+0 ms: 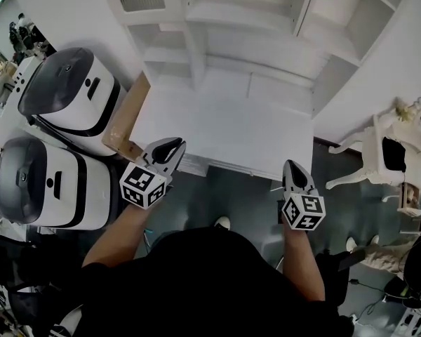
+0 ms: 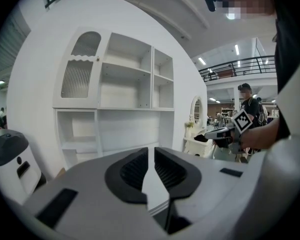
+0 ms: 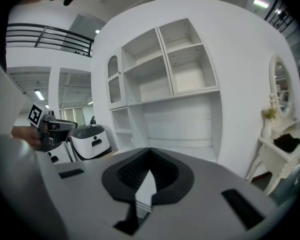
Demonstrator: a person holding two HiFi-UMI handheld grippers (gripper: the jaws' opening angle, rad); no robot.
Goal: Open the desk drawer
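Observation:
A white desk point(image 1: 224, 128) with an open shelf hutch point(image 1: 252, 20) stands in front of me. Its drawer front shows only as a thin strip under the desk's front edge point(image 1: 209, 166) in the head view. The gripper bodies hide it in both gripper views. My left gripper point(image 1: 174, 147) hovers at the desk's near left corner; its jaws stand almost together with a thin slit and nothing between them. Just off the front edge, further right, is my right gripper point(image 1: 295, 167), shut and empty. The hutch point(image 2: 120, 99) point(image 3: 175, 79) fills both gripper views.
Two white-and-black rounded machines point(image 1: 74, 90) point(image 1: 45, 182) stand left of the desk, with a brown board point(image 1: 126, 118) leaning between them and it. A white ornate dressing table point(image 1: 389, 153) stands at the right. A person point(image 2: 247, 101) stands far off.

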